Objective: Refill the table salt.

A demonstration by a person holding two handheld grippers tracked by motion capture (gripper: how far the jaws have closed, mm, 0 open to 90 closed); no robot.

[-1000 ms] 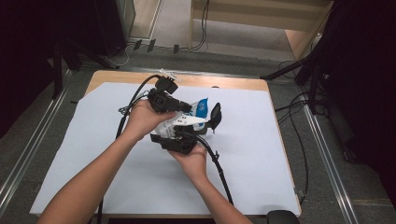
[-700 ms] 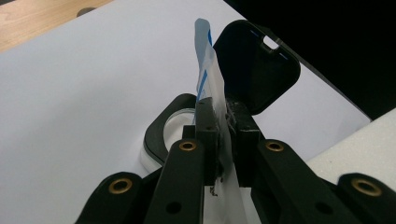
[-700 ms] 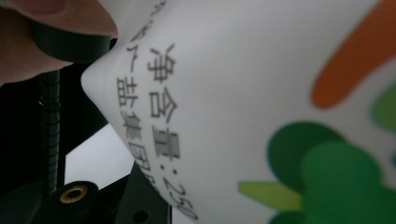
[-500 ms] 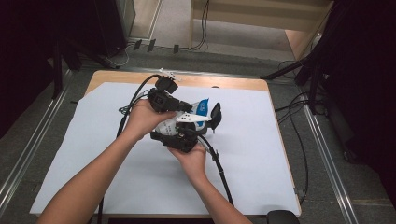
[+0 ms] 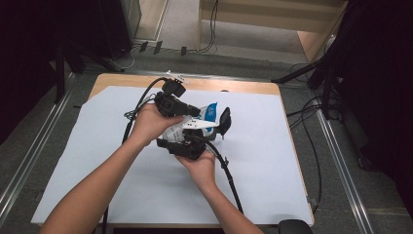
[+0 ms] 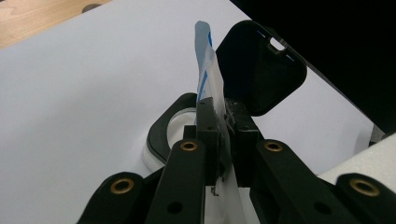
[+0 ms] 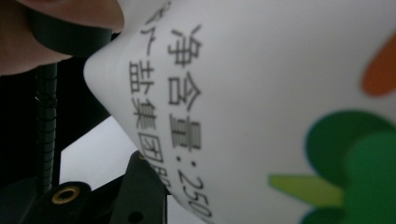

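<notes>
Nearest the table's front edge, the person's right hand (image 5: 198, 163) holds the right gripper (image 5: 191, 144), which points away from the person toward the bag (image 5: 195, 125). In the right gripper view the bag's white face with black print and green and orange marks sits right up against the camera, and one black jaw touches its lower edge. The jaws have just been opening a little, and with the bag between them I cannot tell whether they press on it.

Just beyond, the left hand (image 5: 148, 122) holds the left gripper (image 5: 187, 109), coming in from the left. Its jaws are nearly together and pinch the bag's thin flat edge, a white and blue strip that stands up between them in the left gripper view (image 6: 212, 100).

The bag hangs between the two grippers, above the middle of the white sheet (image 5: 73, 161) that covers the table (image 5: 243, 87).

Right behind the bag, a black lid (image 5: 224, 122) stands upright on the sheet. In the left gripper view it is open on its hinge (image 6: 261, 65) above a black ring with a white inside (image 6: 175, 123).

Cables trail from both grippers, one toward the table's far edge and one toward the front edge.
</notes>
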